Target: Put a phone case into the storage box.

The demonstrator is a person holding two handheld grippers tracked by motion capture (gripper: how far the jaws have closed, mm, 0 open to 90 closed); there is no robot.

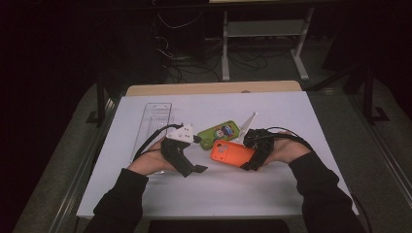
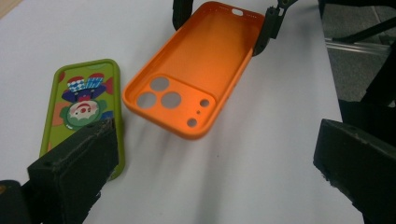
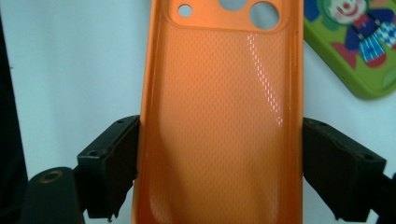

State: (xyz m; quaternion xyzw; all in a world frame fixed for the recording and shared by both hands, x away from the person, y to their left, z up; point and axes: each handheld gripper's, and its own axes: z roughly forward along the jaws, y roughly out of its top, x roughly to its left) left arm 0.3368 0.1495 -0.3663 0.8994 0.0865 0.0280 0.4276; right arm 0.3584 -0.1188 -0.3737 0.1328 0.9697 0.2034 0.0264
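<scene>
The right tongs (image 3: 219, 163) clamp the orange case (image 3: 219, 121) across its width, one jaw on each long edge. The left tongs (image 2: 210, 172) gape wide with nothing between them; the green case (image 2: 84, 112) lies by one jaw, on the table (image 2: 261, 177).

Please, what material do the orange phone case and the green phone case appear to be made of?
The orange phone case looks like soft plastic or silicone: matte outside, while its inside carries a fine dotted texture with a glossy highlight. The green phone case seems similar, perhaps rubbery plastic, with rounded edges and a printed clown picture. The look alone cannot confirm either.
</scene>
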